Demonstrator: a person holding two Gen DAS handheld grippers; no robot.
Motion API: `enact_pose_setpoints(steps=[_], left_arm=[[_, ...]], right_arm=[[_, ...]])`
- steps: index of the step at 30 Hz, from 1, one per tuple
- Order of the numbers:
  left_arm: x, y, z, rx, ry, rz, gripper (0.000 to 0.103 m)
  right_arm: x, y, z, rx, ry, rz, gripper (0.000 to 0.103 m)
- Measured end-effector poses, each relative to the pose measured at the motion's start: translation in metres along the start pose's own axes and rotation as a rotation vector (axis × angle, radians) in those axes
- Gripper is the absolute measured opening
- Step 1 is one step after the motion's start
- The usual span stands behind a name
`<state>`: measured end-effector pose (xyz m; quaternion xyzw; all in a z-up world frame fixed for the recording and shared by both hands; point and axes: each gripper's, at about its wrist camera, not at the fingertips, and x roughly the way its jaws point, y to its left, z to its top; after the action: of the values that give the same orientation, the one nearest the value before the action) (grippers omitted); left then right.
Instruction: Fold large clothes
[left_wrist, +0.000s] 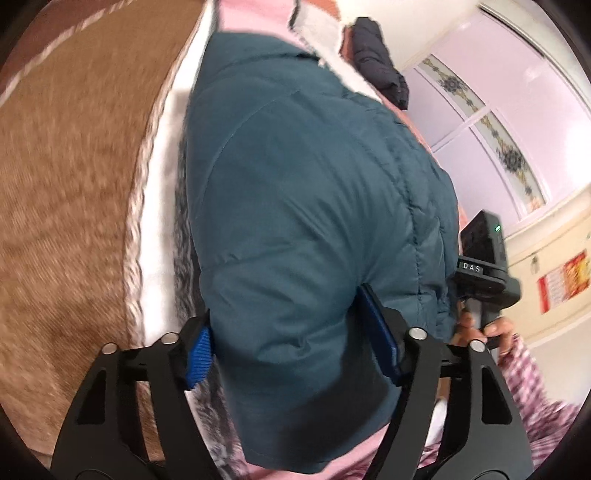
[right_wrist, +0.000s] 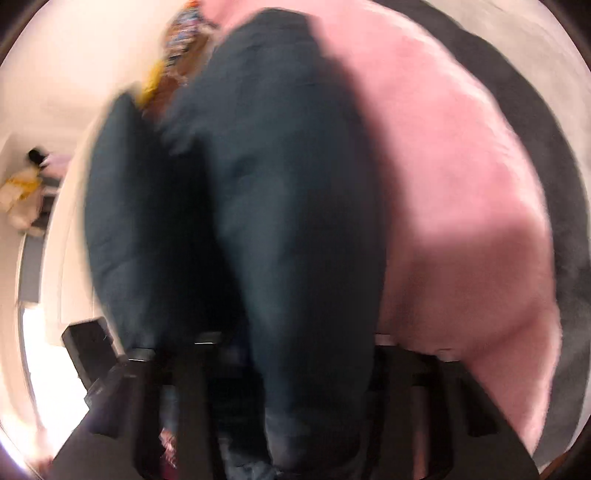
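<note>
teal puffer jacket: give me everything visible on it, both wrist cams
The teal puffer jacket is padded, smooth, nylon-like fabric with stitched quilt seams and one long seam down its right side. It lies bunched on a pink fleece blanket, beside a white fluffy cover. A rounded fold of it sits between the left gripper pads, which flank the fabric with the jaws wide. In the blurred right wrist view it fills the centre in two dark lobes, hiding the right gripper's fingertips.
</note>
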<state>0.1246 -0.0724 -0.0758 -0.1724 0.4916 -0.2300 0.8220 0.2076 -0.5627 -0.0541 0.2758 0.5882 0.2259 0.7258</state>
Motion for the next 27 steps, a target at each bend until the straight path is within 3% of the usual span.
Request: enact_pose_setpoints(steps=[2,7,14,19,24,27], left_arm=[[-0.007,-0.006,0.005,0.044,-0.041,0.023,0.062],[-0.032,-0.001,0.031,0.120,-0.134,0.086,0.058],[-0.064,0.064,0.077,0.036,-0.233,0.174,0.058],[-0.074,0.116,0.086,-0.016,-0.288,0.232,0.058],[-0.071,0.145,0.085,-0.046,-0.292,0.232,0.059],[-0.070,0.146,0.076,-0.044,-0.301,0.230,0.063]], right_arm=[[-0.002,0.015,-0.003,-0.063,-0.029,-0.034,0.027],[0.002,0.052,-0.009,-0.144,-0.108,-0.039,0.022],[0.055,0.127,0.024,-0.273,-0.114,-0.050,0.021],[0.098,0.167,0.039,-0.345,-0.090,-0.062,0.021],[0.124,0.183,0.045,-0.372,-0.069,-0.109,0.021],[0.122,0.167,0.042,-0.336,-0.056,-0.116,0.021]])
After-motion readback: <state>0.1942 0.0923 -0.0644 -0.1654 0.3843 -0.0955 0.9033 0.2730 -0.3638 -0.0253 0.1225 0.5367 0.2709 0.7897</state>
